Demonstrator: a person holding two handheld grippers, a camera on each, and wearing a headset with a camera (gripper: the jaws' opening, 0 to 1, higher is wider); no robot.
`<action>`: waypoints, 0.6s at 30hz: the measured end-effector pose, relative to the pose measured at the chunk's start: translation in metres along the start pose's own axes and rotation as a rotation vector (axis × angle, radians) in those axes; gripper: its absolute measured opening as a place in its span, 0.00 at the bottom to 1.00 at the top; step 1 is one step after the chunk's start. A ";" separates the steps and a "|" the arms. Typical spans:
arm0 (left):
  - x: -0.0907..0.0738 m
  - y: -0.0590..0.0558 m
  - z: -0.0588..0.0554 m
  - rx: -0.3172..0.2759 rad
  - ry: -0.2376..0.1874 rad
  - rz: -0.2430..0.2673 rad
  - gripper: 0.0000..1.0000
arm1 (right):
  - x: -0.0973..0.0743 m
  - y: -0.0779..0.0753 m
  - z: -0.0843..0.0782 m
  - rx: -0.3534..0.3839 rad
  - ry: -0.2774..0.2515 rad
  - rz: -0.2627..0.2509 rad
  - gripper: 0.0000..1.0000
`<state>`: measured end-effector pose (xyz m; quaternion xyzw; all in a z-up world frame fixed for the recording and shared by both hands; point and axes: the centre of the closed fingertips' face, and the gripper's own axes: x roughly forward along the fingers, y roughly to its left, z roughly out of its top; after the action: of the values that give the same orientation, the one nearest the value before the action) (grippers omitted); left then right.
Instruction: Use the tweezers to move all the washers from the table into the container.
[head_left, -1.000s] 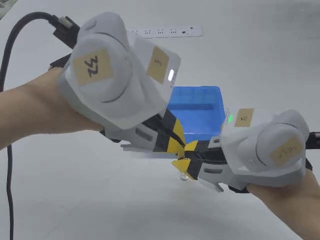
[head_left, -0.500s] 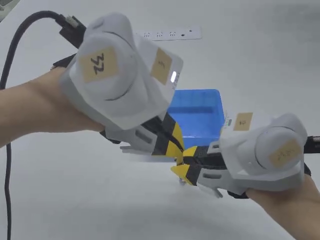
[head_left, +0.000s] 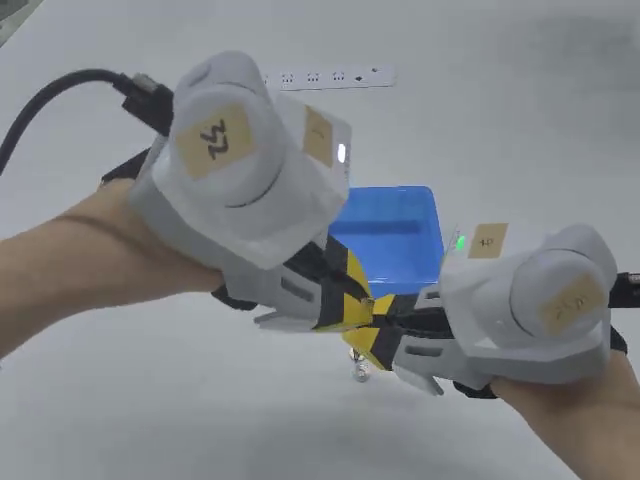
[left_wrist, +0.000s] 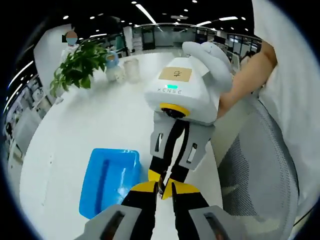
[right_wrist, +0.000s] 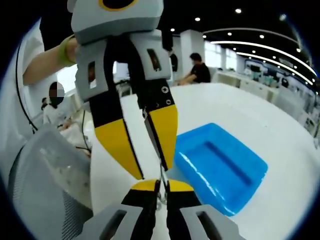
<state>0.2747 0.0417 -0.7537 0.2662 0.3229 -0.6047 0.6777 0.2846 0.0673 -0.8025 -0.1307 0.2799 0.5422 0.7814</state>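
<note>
**Both grippers tip to tip at the tweezers, just before the blue container**

Compared with half a second ago, the left gripper (head_left: 352, 308) sits a little lower in my head view. Its yellow tips now overlap those of the right gripper (head_left: 368, 346), where before I saw a small gap. The blue container (head_left: 395, 225) keeps nearly the same place in the picture. The small shiny piece (head_left: 360, 373) under the tips now stands more free of them.

The head view gives me the white tabletop (head_left: 520, 120), the power strip (head_left: 325, 77) at its far side and the shiny piece, but the big white bodies hide the finger gaps. The right gripper view shows the tweezers (right_wrist: 154, 135) as a thin grey strip. It runs down between the two fingers of the left gripper and into the narrow slit between the right gripper's own fingers (right_wrist: 144, 189), which are pinched on it. In the left gripper view its own fingers are also drawn narrow, tip against tip with the other pair. I cannot tell whether they press on the tweezers. That view also shows a plant (left_wrist: 77, 72) far off and a mesh chair (left_wrist: 255, 165).

The shiny piece is just below the meeting fingertips, on the near side of the container and outside it. It is too small for me to say whether it is a washer or the end of the tweezers.
</note>
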 end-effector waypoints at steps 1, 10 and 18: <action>-0.002 0.000 -0.002 -0.064 -0.043 0.028 0.13 | 0.000 -0.002 0.000 0.037 -0.013 -0.006 0.02; -0.051 -0.010 -0.020 -0.512 -0.453 0.353 0.42 | -0.004 -0.011 -0.001 0.165 -0.060 -0.003 0.01; -0.068 -0.029 -0.063 -0.604 -0.487 0.590 0.72 | -0.012 -0.011 0.006 0.229 -0.087 0.023 0.01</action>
<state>0.2341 0.1295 -0.7418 -0.0113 0.2265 -0.3107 0.9231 0.2932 0.0570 -0.7917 -0.0136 0.3072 0.5208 0.7964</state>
